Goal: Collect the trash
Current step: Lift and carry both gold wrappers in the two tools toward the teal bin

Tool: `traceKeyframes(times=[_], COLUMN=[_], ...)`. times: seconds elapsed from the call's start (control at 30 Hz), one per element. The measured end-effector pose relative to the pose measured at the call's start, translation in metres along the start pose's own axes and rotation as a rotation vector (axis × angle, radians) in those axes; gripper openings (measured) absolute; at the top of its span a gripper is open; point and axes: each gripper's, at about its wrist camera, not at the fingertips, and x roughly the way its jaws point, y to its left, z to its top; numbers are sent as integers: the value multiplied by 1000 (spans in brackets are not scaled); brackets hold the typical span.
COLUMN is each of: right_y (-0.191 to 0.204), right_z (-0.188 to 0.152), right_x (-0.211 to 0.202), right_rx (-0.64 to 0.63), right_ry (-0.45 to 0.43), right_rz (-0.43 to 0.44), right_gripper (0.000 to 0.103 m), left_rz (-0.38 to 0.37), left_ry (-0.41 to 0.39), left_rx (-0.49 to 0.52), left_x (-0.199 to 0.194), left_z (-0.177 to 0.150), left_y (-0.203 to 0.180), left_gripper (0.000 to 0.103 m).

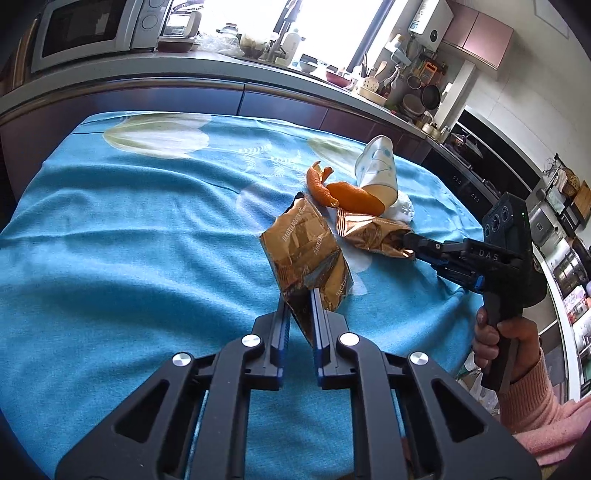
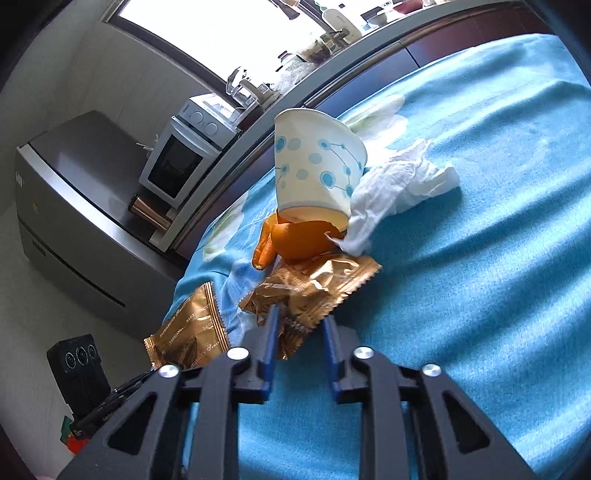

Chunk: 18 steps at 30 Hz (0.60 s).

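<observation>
Two gold snack wrappers lie on the blue tablecloth (image 1: pixel 129 240). My left gripper (image 1: pixel 300 306) is shut on the near end of the flatter wrapper (image 1: pixel 306 262), which tilts up from the cloth. My right gripper (image 1: pixel 406 240) comes in from the right, shut on the crumpled wrapper (image 1: pixel 369 230). In the right wrist view that crumpled wrapper (image 2: pixel 310 288) sits pinched between the right gripper (image 2: pixel 301 326) fingers. Behind it are orange peel (image 2: pixel 299 240), a tipped paper cup (image 2: pixel 317 166) with blue dots and a white tissue (image 2: pixel 399 184). The left gripper (image 2: pixel 155 369) holds its wrapper (image 2: pixel 192 332) at lower left.
A kitchen counter (image 1: pixel 258 74) with a microwave (image 1: pixel 85 33) and dishes runs behind the table. A person's hand (image 1: pixel 513 339) in a pink sleeve grips the right handle. A grey appliance (image 2: pixel 74 206) stands beyond the table's edge. The cloth stretches bare to the left.
</observation>
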Motion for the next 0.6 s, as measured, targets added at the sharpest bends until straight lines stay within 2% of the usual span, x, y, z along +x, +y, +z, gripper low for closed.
traceKeyframes(times=[0.3,0.6], right_y=[12,54], right_z=[-10,-17], right_x=[-12,-15], right_rx=[-38,-158], right_ry=[-2,10], right_rz=[23,60], right_gripper=[10,5], left_rz=[13,32], left_ry=[-28,-66], left_rx=[-12,-17], left_x=[-17,-39], left_z=[-3,-7], left_y=[10,20], left_gripper=[10,8])
